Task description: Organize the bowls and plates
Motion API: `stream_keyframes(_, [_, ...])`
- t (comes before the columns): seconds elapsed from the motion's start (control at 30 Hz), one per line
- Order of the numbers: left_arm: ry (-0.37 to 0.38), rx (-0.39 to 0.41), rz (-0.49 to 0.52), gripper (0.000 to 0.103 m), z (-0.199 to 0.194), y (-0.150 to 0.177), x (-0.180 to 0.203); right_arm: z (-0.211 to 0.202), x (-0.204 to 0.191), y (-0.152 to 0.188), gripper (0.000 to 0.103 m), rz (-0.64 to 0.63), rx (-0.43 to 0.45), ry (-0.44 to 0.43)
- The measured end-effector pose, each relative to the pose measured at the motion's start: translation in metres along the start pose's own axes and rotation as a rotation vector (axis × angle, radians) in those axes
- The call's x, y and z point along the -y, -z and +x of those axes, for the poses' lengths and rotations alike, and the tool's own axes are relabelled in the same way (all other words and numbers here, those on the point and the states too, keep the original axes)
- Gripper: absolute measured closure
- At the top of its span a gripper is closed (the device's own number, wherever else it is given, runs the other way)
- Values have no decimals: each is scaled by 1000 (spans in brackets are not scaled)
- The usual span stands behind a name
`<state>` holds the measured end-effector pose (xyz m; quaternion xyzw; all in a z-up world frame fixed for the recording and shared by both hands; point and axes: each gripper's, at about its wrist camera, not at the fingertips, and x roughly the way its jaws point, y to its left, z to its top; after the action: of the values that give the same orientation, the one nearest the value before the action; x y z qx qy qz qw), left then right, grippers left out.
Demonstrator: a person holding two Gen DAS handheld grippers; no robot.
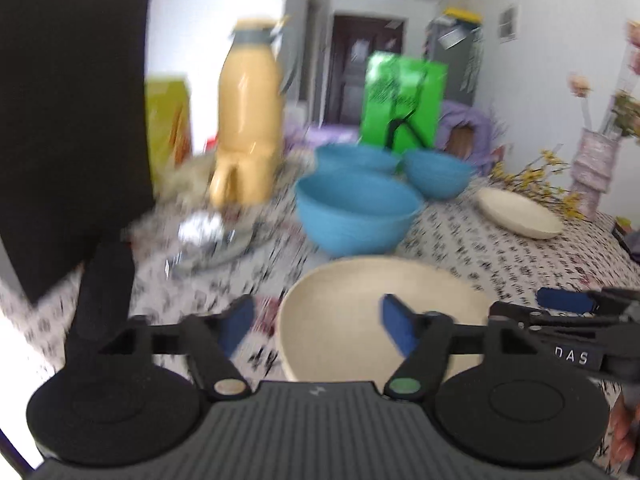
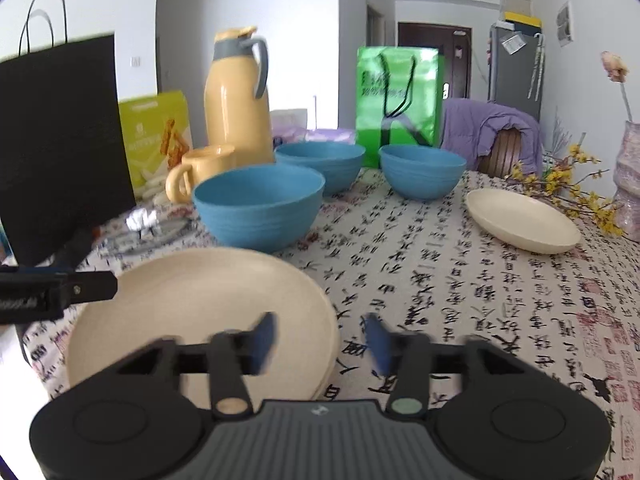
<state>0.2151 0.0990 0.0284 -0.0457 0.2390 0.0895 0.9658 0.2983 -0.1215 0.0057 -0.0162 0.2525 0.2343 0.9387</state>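
A cream plate [image 1: 372, 304] [image 2: 200, 312] lies at the near edge of the table, seemingly on top of another. My left gripper [image 1: 316, 328] is open and empty, its jaws straddling the plate's left rim. My right gripper [image 2: 320, 340] is open and empty over the plate's right rim; it also shows in the left wrist view [image 1: 568, 300]. Three blue bowls stand behind: a near one [image 1: 356, 216] [image 2: 260, 208], a middle one [image 1: 356, 158] [image 2: 320, 164] and a right one [image 1: 436, 172] [image 2: 420, 170]. A second cream plate [image 1: 520, 212] [image 2: 520, 220] lies far right.
A yellow jug [image 2: 236, 96], a yellow mug [image 2: 200, 176], a black bag [image 2: 60, 140], a green bag [image 2: 400, 96], a snack box [image 2: 156, 136] and crumpled foil [image 2: 144, 220] crowd the back and left. A vase with yellow flowers [image 2: 628, 184] stands far right.
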Motion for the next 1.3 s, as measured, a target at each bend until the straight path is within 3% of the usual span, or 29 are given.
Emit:
stream_keyframes(0.03, [18,17,16,20,-5,1,6,-7,5,2,28,10,15,6])
stream_keyframes(0.1, [78,34,37,16,-14,2,22,-22,18,7,26,29,35,24])
stream_keyframes(0.17, [126,48,62,4,-20,4,40,-40,34,13,21,52,49,58])
stream_keyframes(0.2, [139,58,77,2,-23,6,50,-50,43,17,20,64,58,78])
stream_keyframes(0.47, [262,61,147,0,-27,15,124,-117,129,51,15,164,77,270])
stream_keyframes(0.67, [284,37,169,0,-7,13,165,-123,174,66,15,215,67,314])
stream_keyframes(0.9, [265,20,188,0,53,-26,208,-88,223,36,15,244,92,292])
stream_keyframes(1.07, [271,-43,170,0,133,-75,235,-31,266,-6,16,230,85,254])
stream_keyframes(1.3, [279,-138,117,1,252,-122,263,65,324,-52,23,311,1,175])
